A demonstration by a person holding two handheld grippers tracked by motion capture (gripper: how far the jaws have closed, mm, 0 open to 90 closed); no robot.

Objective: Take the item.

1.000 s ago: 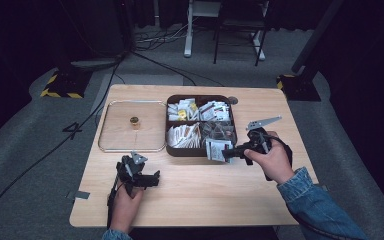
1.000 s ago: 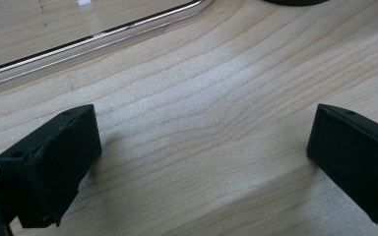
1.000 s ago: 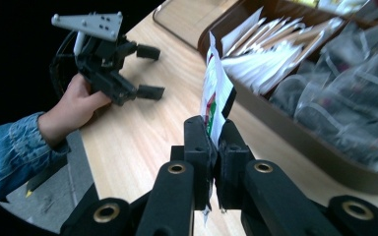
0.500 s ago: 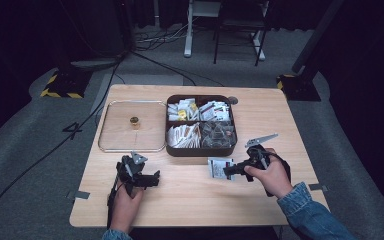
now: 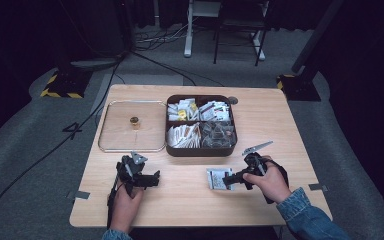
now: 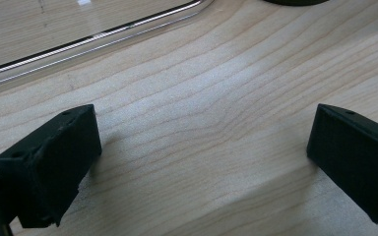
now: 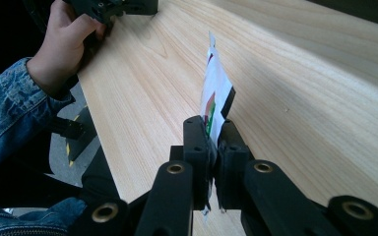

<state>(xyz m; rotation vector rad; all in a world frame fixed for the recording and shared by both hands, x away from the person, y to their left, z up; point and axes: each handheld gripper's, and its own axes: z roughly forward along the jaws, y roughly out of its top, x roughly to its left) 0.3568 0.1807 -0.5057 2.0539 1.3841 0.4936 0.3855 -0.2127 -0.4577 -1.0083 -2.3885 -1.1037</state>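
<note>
My right gripper (image 5: 230, 178) is shut on a small white printed packet (image 5: 219, 178), held low over the table's front right part. In the right gripper view the packet (image 7: 215, 93) stands edge-on between the closed jaws. A dark compartment box (image 5: 200, 125) full of packets sits at the table's middle back. My left gripper (image 5: 152, 178) rests open on the wood at the front left; in the left gripper view its black fingers (image 6: 54, 162) stand wide apart with bare wood between them.
A clear lid or tray (image 5: 130, 131) with a small gold knob (image 5: 134, 121) lies left of the box; its rim (image 6: 93, 38) crosses the left gripper view. The wooden table (image 5: 190, 200) has tape tabs at its edges. Cables and chair legs stand on the floor behind.
My right gripper has carried the packet from the box's front right compartment down and toward the table's front. The left gripper has stayed where it was.
</note>
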